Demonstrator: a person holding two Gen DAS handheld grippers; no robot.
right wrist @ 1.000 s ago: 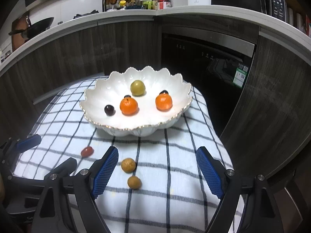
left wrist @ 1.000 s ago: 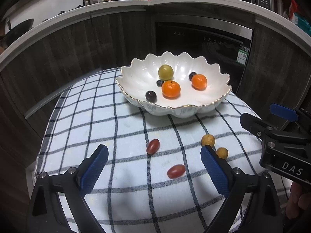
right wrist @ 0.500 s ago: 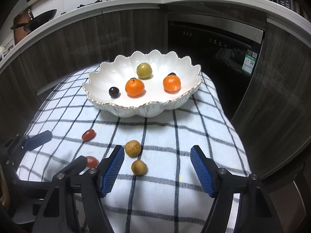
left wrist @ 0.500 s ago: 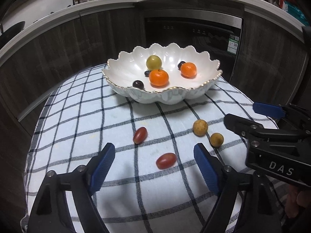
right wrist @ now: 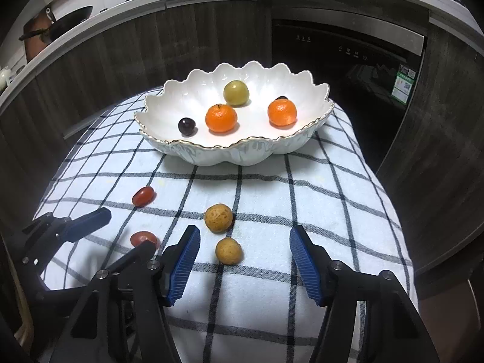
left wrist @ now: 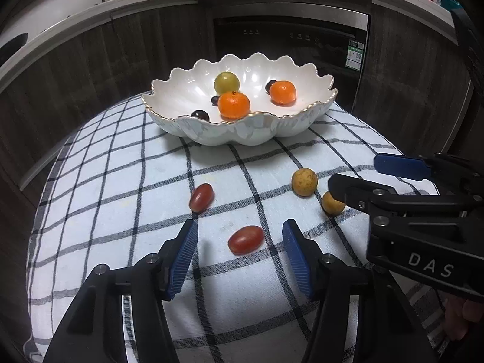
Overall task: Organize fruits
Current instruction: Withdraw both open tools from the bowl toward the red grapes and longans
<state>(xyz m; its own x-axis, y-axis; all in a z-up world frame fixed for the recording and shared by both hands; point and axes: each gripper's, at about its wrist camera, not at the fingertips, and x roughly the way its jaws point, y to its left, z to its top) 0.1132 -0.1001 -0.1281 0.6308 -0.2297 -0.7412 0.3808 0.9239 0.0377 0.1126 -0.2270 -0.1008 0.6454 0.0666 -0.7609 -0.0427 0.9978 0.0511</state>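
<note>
we've been narrowing both grippers, left gripper [left wrist: 240, 249] w/ jaws spread round the tomato [left wrist: 245, 239], right gripper [right wrist: 243, 255] spread round the near longan [right wrist: 228, 250], nothing pinched yet, to bowl [right wrist: 302, 139] them.

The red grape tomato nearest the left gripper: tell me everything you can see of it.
The red grape tomato is small, oval, glossy and looks whole. It lies on its side on the checked cloth, well short of the white bowl. It sits between the blue pads of the left gripper, whose jaws have just been closing; neither pad touches it yet. Nothing but the cloth touches it.
</note>
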